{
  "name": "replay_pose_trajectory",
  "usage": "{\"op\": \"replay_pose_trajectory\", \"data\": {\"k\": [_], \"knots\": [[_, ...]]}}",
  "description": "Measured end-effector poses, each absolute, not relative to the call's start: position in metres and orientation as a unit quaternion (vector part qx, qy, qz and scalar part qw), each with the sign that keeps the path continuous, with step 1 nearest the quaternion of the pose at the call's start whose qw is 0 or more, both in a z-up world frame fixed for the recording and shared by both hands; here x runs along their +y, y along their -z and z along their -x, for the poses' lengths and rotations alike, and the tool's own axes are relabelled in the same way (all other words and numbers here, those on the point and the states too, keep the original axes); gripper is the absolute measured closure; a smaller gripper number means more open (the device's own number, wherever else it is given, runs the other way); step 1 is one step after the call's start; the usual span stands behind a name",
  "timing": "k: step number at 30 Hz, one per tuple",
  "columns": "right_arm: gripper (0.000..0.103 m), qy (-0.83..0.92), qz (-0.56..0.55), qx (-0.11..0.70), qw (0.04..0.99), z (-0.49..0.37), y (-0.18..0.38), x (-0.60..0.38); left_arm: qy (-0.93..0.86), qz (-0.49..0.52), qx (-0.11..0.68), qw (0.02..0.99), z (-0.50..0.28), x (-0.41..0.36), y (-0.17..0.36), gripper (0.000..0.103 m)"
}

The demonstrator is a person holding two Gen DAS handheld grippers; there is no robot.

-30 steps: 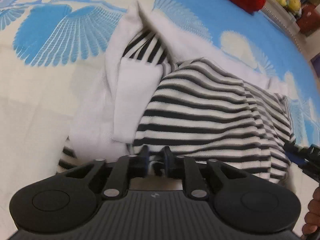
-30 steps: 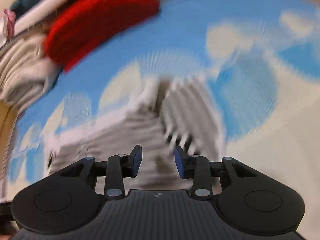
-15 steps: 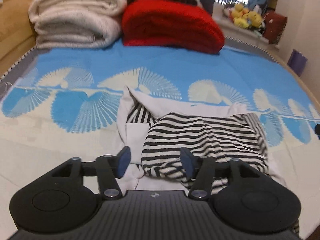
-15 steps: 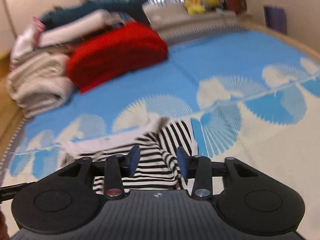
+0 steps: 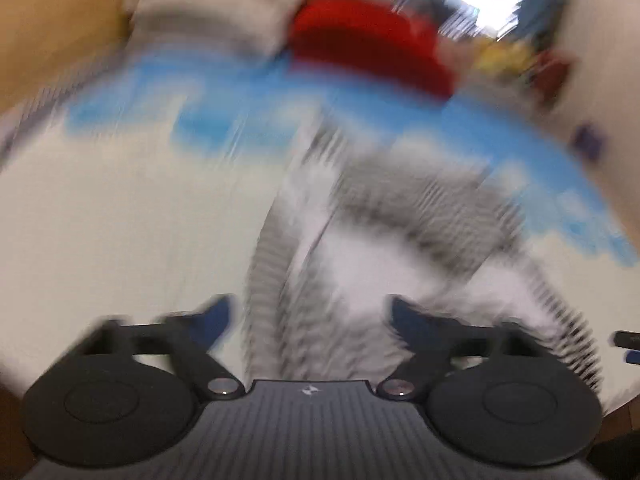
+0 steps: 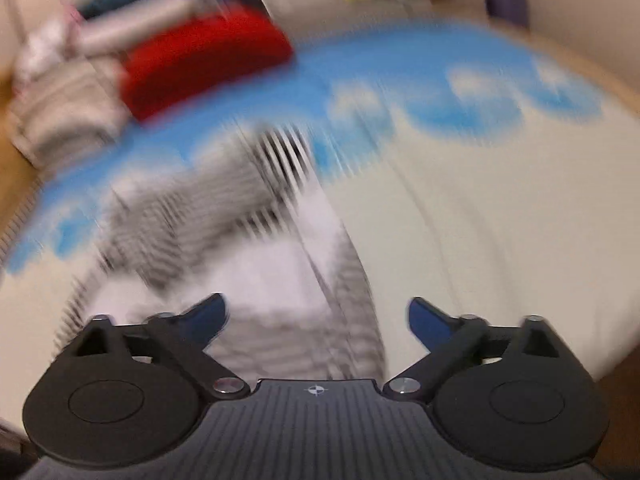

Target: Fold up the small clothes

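A small black-and-white striped garment with white parts lies on the blue and cream bed cover; both views are blurred by motion. It also shows in the right wrist view. My left gripper is open and empty, just above the garment's near edge. My right gripper is open wide and empty, over the garment's near white part. The tip of the right gripper shows at the right edge of the left wrist view.
A red folded blanket and a pile of pale folded blankets lie at the back of the bed; the blanket and the pile also show in the right wrist view. The bed cover stretches to the right.
Both grippers have opened wider and let go of the garment. Both have pulled back and tilted toward the garment's near edge; the views are now blurred.
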State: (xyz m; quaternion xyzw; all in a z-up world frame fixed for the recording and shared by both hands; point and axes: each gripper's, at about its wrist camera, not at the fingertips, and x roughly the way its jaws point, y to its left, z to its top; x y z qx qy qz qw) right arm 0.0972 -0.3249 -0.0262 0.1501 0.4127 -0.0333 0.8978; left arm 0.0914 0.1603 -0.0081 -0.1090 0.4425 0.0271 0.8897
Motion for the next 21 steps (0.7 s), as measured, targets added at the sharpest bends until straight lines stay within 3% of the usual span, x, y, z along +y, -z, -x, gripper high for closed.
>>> {"op": "replay_pose_trajectory", "data": {"k": [3, 7, 10, 15, 17, 19, 21], "knots": [[0.022, 0.046, -0.187, 0.457, 0.869, -0.098, 0.052, -0.332, -0.01, 0.198, 0.495, 0.846, -0.101, 0.175, 0.035, 0.039], [0.026, 0.061, -0.182, 0.473, 0.86, -0.103, 0.064, -0.33, -0.038, 0.183, 0.516, 0.836, -0.109, 0.178, 0.046, 0.022], [0.026, 0.052, -0.178, 0.491, 0.851, -0.106, 0.071, -0.325, -0.028, 0.217, 0.541, 0.812, -0.108, 0.186, 0.061, 0.022], [0.026, 0.059, -0.174, 0.517, 0.836, -0.109, 0.087, -0.321, -0.035, 0.165, 0.569, 0.805, -0.107, 0.177, 0.075, 0.026], [0.026, 0.06, -0.176, 0.523, 0.832, -0.108, 0.09, -0.322, -0.036, 0.154, 0.571, 0.806, -0.107, 0.174, 0.076, 0.034], [0.026, 0.062, -0.168, 0.532, 0.828, -0.107, 0.094, -0.32, -0.034, 0.143, 0.57, 0.809, -0.106, 0.174, 0.076, 0.049], [0.032, 0.063, -0.166, 0.537, 0.825, -0.108, 0.097, -0.32, -0.016, 0.155, 0.568, 0.808, -0.106, 0.174, 0.076, 0.087]]}}
